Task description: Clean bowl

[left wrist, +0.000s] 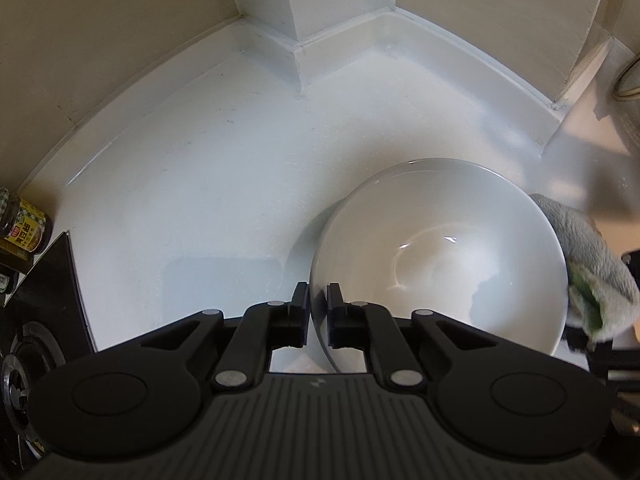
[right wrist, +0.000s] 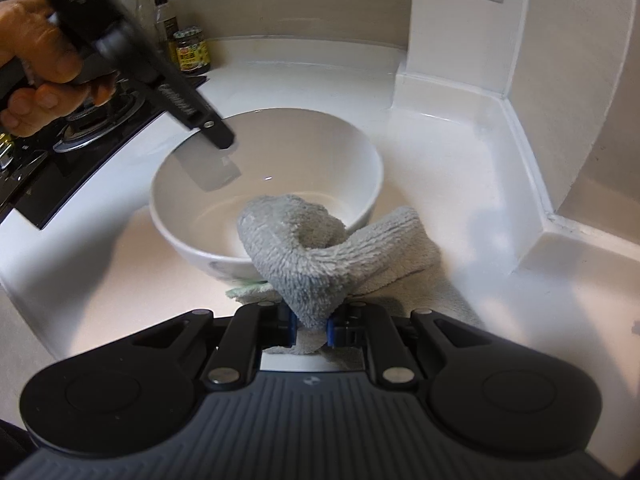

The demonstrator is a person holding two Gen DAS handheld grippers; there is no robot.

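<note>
Glazed white bowl point(right wrist: 266, 184), likely slick and breakable, near the counter's point(left wrist: 200, 160) back corner.
Left gripper point(left wrist: 318, 312) pinches its rim, seemingly firmly; right gripper point(right wrist: 308, 326) clamps the soft grey cloth point(right wrist: 316, 248).

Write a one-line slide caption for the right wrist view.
Right gripper clamps a grey terry cloth draped over the white ceramic bowl's rim; left gripper straddles the far rim.

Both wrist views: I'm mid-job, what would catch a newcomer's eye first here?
The big white bowl on the white counter, its rim between the left gripper's fingers. Next, the grey cloth clamped in the right gripper, draped over the bowl's near rim. Sauce jars stand by the stove.
</note>
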